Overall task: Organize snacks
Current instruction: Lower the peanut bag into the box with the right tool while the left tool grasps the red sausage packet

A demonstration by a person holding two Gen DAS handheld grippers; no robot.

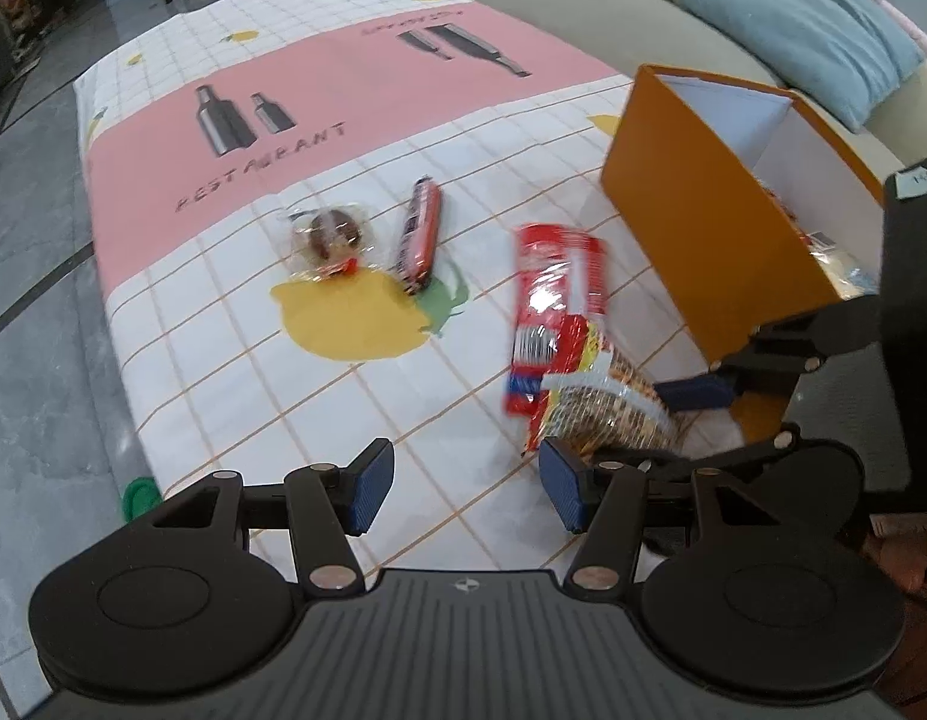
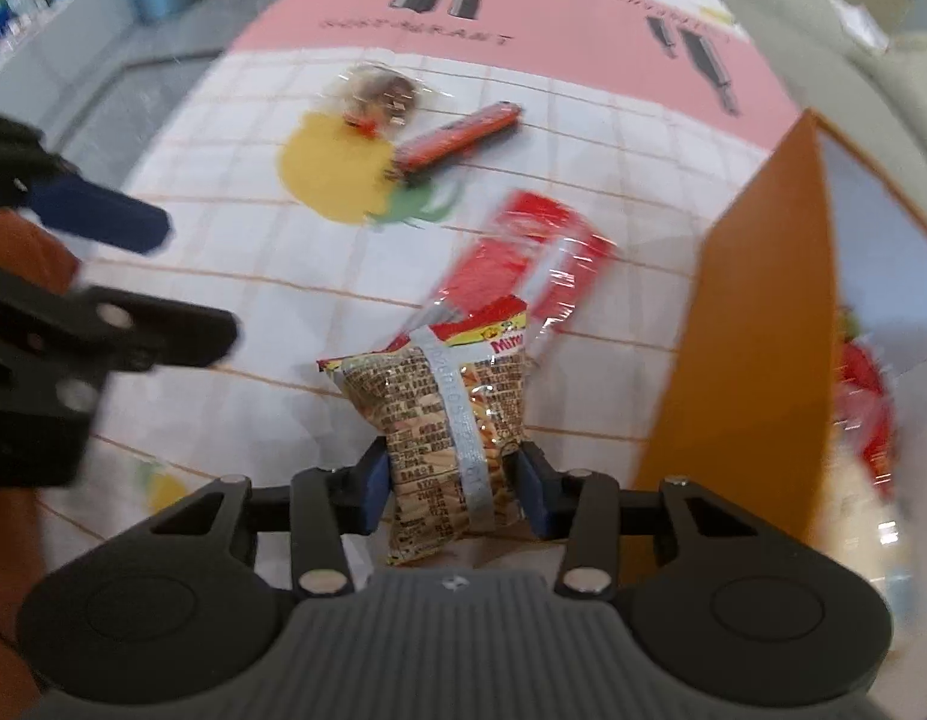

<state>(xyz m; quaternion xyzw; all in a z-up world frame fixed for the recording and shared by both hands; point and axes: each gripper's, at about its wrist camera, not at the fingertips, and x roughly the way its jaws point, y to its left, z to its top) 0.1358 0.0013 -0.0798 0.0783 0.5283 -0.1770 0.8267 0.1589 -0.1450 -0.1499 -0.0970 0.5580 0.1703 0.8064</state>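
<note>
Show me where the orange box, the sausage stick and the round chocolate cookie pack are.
orange box (image 1: pixel 703 240): left wrist view, on its orange outer side wall.
sausage stick (image 1: pixel 420 234): left wrist view, middle of its red wrapper.
round chocolate cookie pack (image 1: pixel 331 234): left wrist view, on the brown cookie inside the clear wrap.

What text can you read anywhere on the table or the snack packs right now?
"RESTAURANT": on the pink band of the tablecloth, under the bottle drawings.
"Mim": partial red letters on the snack bag in the right gripper; the rest is cut off.
Fine print on that bag: too small to read.
Red packet, sausage stick: lettering blurred.
</note>
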